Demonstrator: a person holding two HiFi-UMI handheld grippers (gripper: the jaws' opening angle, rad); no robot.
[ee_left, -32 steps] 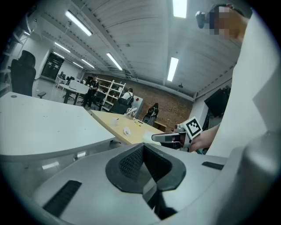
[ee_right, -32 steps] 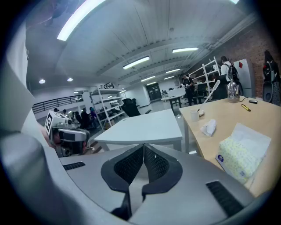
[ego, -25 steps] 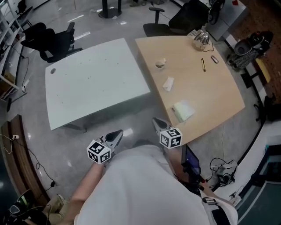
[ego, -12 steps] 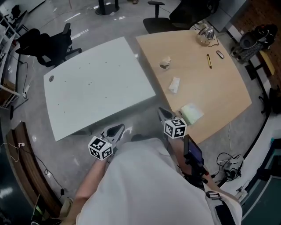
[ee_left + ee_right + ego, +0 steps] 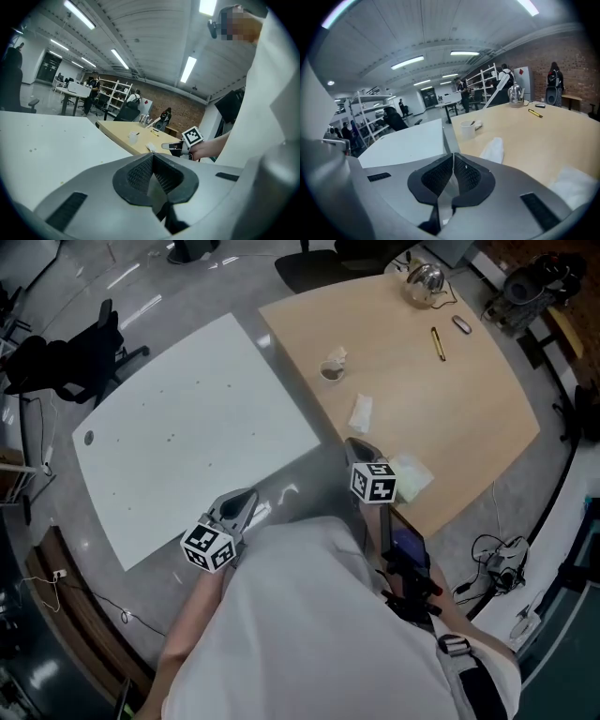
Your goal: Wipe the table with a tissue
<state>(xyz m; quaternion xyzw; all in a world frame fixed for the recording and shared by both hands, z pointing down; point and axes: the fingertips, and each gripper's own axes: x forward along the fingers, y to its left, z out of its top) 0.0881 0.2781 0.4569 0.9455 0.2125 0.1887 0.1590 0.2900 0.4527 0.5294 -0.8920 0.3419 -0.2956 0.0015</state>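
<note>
Grey floor is showing beneath us where we are standing at the gap between two tables: a white table at eleven o'clock and a wooden table at one o'clock. Nearest, at nine o'clock, we are holding the left gripper just off the white table's near edge, its jaws pressed together on nothing. We are carrying the right gripper at the wooden table's near edge, its jaws likewise pressed together and empty.

Just at its three o'clock a flat white packet is lying. At its twelve o'clock, a little farther in, the crumpled tissue is sitting untouched on the wood. Beyond that a cup is standing at eleven o'clock, then a pen at one o'clock, and a kettle near the far edge.

We are judging the main risk to be arriving with the jaws closed, which would only be shoving the light tissue along the wood. Nothing is blocking the reach itself. Once wiping is under way, a wide stroke could be tipping the cup or sweeping the pen off. We are also unsure which table is meant.
</note>
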